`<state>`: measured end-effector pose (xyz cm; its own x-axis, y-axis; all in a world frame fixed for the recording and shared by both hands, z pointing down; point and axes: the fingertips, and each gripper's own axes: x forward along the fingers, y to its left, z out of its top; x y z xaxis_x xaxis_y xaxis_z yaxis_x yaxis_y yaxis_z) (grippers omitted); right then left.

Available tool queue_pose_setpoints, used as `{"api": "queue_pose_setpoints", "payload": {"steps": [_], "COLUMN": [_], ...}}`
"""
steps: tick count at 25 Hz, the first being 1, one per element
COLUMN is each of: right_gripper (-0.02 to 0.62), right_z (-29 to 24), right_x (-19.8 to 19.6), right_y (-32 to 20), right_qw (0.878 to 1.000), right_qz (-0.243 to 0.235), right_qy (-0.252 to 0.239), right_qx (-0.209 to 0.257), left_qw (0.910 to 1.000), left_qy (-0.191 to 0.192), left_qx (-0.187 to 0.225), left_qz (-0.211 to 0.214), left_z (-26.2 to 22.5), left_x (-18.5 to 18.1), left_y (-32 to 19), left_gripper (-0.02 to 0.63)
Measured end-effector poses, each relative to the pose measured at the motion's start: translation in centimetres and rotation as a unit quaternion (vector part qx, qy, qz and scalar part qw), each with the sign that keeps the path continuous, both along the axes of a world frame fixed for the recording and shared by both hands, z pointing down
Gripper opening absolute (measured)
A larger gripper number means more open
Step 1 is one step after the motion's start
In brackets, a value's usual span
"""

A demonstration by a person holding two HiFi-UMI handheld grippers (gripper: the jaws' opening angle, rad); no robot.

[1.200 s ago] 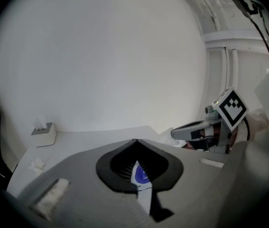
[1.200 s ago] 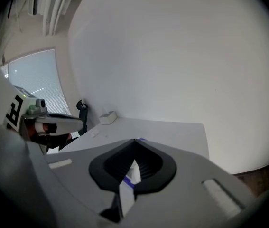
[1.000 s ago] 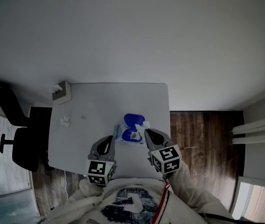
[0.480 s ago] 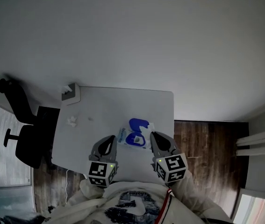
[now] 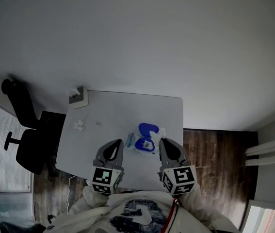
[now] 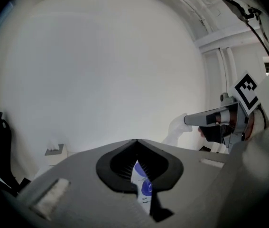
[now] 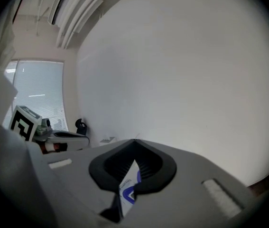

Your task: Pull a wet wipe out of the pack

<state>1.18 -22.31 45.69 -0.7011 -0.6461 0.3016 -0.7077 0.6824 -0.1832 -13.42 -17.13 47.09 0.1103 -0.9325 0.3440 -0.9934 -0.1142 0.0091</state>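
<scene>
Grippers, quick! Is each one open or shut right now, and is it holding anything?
Left gripper: shut on the wipes pack.
Right gripper: shut on a wet wipe.

2 grippers (image 5: 120, 141) (image 5: 162, 141), 1 pk (image 5: 145, 143), 1 wipe (image 6: 177, 127)

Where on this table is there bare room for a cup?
Bare: the table's far right quarter beyond the wet wipe pack; the centre between crumpled wipe and pack. Crowded: near edge, around left gripper, right gripper and the pack.
</scene>
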Motion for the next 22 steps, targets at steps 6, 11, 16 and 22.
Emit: {"api": "queue_pose_setpoints", "payload": {"steps": [6,11,16,22], "right_gripper": [0.006,0.006,0.006,0.006], "right_z": [-1.6,-2.3,-2.1,-2.4], "right_x": [-3.3,-5.3,-6.0,-5.7], "right_y": [2.8,6.4,10.0,14.8], "right_qw": [1.000,1.000,1.000,0.999], "right_qz": [-0.010,-0.002,0.015,0.040], "right_qy": [0.000,0.002,0.008,0.010], "right_qx": [0.015,0.021,0.021,0.032], "left_qw": [0.9994,0.9989,0.9987,0.9986], "left_qy": [-0.009,-0.004,0.006,0.010], "left_qx": [0.025,0.034,0.040,0.052], "left_qz": [-0.021,-0.034,-0.030,-0.009], "left_z": [-2.3,-3.0,-3.2,-3.2], "left_x": [-3.1,-5.9,-7.3,-7.4], "left_y": [4.1,8.3,12.1,16.3], "left_gripper": [0.005,0.005,0.005,0.005]}}
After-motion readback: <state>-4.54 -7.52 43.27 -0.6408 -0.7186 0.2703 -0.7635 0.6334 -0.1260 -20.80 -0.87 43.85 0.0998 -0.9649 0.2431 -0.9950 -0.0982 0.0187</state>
